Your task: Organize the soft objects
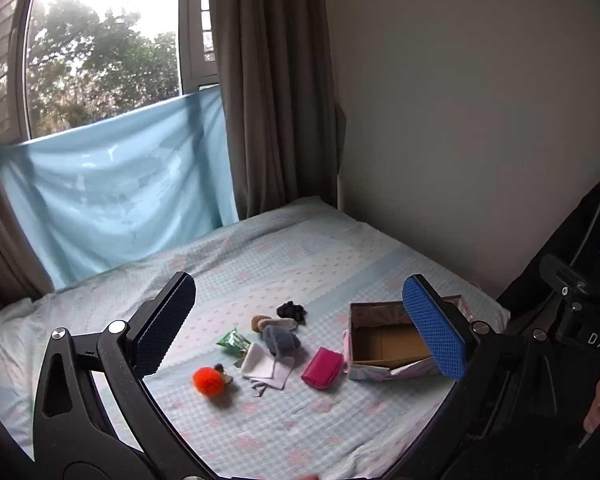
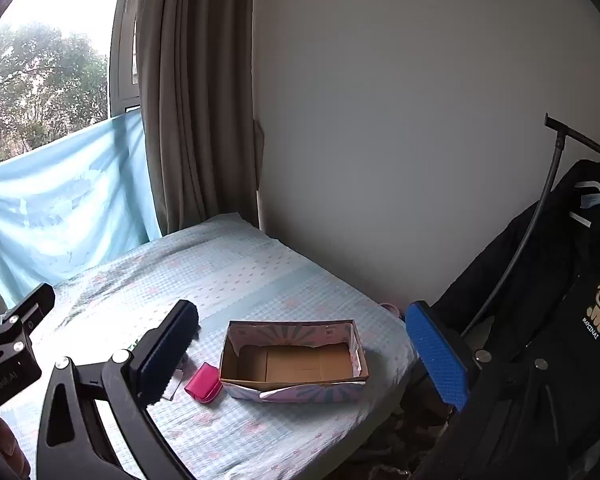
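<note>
You hold the left gripper [image 1: 300,322] tilted somewhat downward above the bed [image 1: 260,256], its jaws spread wide with nothing between them. The right gripper [image 2: 304,350] sits at a similar downward tilt, jaws likewise spread and empty, aimed over the open cardboard box [image 2: 296,364].

Take that box as your landmark. It rests on the bed near the wall-side edge, open top up, with nothing visible inside. Just beside its left end lies a pink pouch [image 1: 322,368], close but whether touching you cannot tell. Further left of the box lie a white folded cloth [image 1: 266,368] and a grey soft item [image 1: 280,338], overlapping at the edges. Beyond those are a tan and beige bundle [image 1: 270,323] and a dark crumpled piece [image 1: 291,312]. A green packet [image 1: 232,342] lies left of the grey item, and an orange pompom [image 1: 209,380] lies farthest left of the box, nearest your left gripper.

A dark jacket [image 2: 560,320] hangs to the right of the box, off the bed.
</note>
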The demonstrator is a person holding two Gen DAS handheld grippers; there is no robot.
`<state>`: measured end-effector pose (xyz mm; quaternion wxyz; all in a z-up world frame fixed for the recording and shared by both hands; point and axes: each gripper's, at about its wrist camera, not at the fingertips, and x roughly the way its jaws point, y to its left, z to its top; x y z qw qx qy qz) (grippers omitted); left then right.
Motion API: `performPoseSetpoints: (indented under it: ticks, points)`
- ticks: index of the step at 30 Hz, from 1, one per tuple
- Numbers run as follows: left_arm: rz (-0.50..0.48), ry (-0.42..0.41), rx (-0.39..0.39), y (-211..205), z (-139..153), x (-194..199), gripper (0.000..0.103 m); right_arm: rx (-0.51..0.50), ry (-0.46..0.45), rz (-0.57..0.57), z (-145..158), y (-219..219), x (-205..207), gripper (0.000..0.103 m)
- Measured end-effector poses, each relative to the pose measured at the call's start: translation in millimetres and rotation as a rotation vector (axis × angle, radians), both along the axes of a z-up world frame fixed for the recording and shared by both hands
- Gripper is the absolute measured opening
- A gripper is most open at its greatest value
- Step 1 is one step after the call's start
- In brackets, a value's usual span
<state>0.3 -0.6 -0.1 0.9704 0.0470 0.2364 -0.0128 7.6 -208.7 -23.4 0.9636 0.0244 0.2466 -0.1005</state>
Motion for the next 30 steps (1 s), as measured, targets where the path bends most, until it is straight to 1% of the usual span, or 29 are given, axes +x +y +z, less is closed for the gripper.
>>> performPoseSetpoints:
  ticks: [3,4,5,7,9,13,17,30]
  points:
    - [0.004,0.001,0.029,-6.8,-1.0,2.2,0.103,-0.003,-0.005,0.001,0.4,-0.1,-0.5,0.103]
    - [0.012,-0.005,0.013,-4.1,-1.0,2.6,0.103,-0.005,-0.005,0.000,0.5,0.0,-0.7,0.103]
    - [0.003,-0.010,0.027,-10.2,-0.8,1.1,0.103,-0.008,-0.003,0.000,0.6,0.1,-0.7,0.103]
    - [-0.004,-0.017,-0.014,-8.0,1.7,-0.6,0.103,-0.005,-0.004,0.000,0.8,-0.4,-0.8,0.103]
    - [-0.007,-0.020,-0.028,-7.4,-1.8,-2.7,0.103,-0.004,-0.004,0.001,0.9,-0.3,-1.7,0.103]
    - [-0.008,-0.021,-0.034,-6.7,-4.1,-3.9,0.103,-0.012,-0.008,0.000,-1.8,1.1,-1.1,0.103]
    - [-0.014,-0.019,-0.041,-6.6,-5.1,-4.0,0.103,-0.010,-0.006,0.001,2.0,-2.7,1.0,0.103]
    - [-0.020,-0.019,-0.025,-11.0,-5.5,-5.4,0.103,-0.006,-0.011,0.002,2.6,-4.3,-1.6,0.103]
